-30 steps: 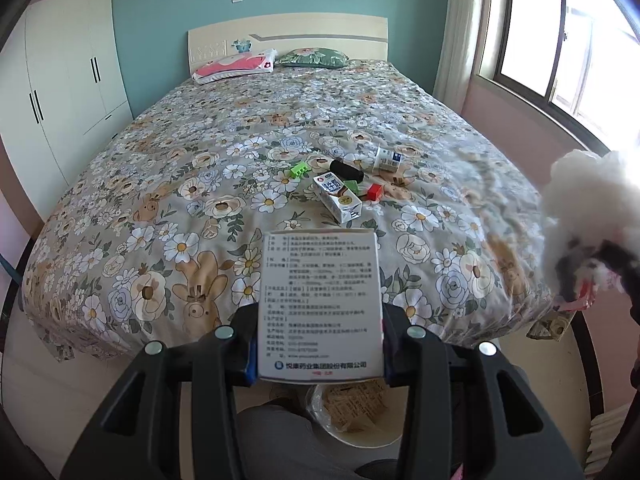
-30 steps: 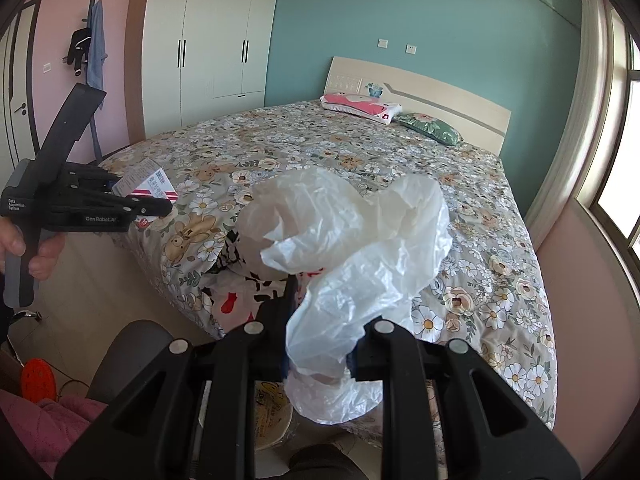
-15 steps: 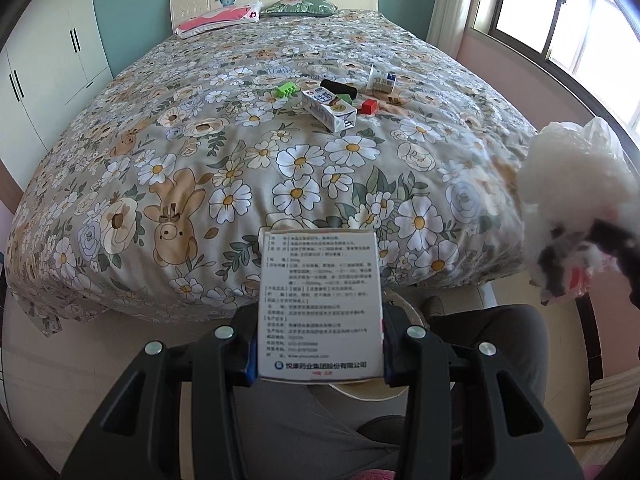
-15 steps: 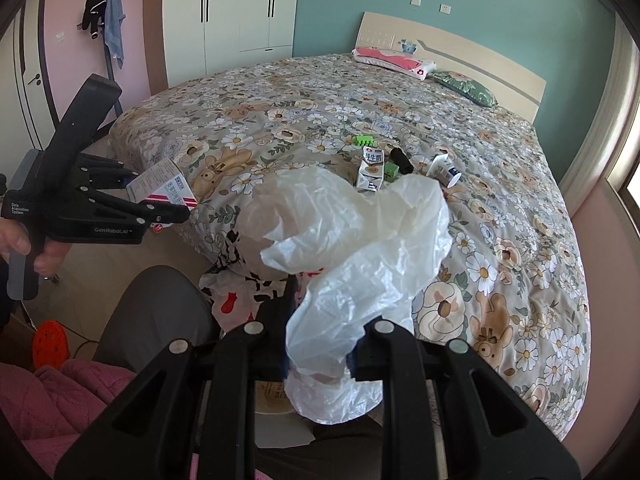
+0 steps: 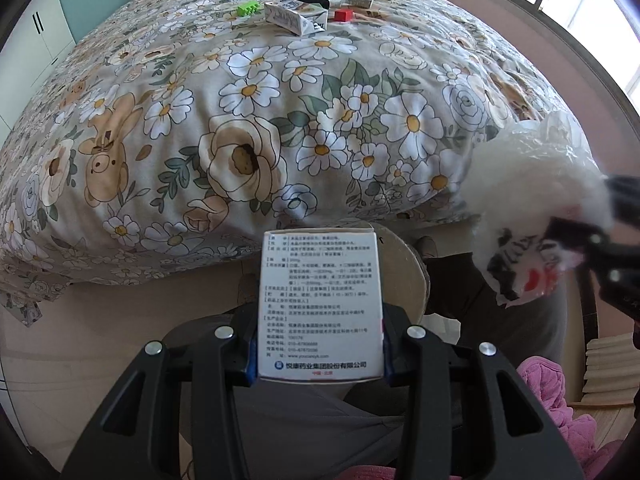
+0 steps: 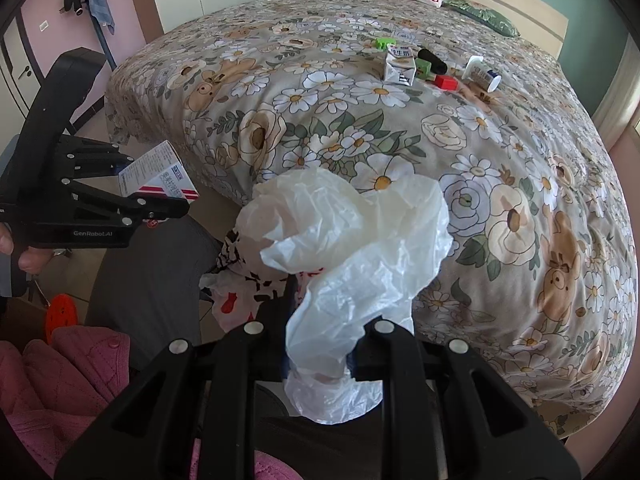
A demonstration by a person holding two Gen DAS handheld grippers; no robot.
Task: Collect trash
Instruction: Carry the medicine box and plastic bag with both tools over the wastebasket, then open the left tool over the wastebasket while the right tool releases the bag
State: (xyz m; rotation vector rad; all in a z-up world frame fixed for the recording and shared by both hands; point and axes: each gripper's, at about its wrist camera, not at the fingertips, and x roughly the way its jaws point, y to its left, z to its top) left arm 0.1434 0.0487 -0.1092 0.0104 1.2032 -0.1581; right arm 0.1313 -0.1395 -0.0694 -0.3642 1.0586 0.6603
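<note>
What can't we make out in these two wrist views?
- Round bin, left view: mostly hidden behind the held box; contents unseen.
- Patterned item, right view: covered by the plastic bag; identity unclear.
- Tube on the bed, right view: label too small.

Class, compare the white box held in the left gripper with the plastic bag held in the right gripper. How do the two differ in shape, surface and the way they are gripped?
The medicine box is rigid and flat-sided; the plastic bag is soft, crumpled and shapeless. The box is opaque with printed text; the bag is translucent white. The left gripper clamps the box squarely by its sides, while the right gripper pinches a bunched neck of the bag. Both are held off the bed.
</note>
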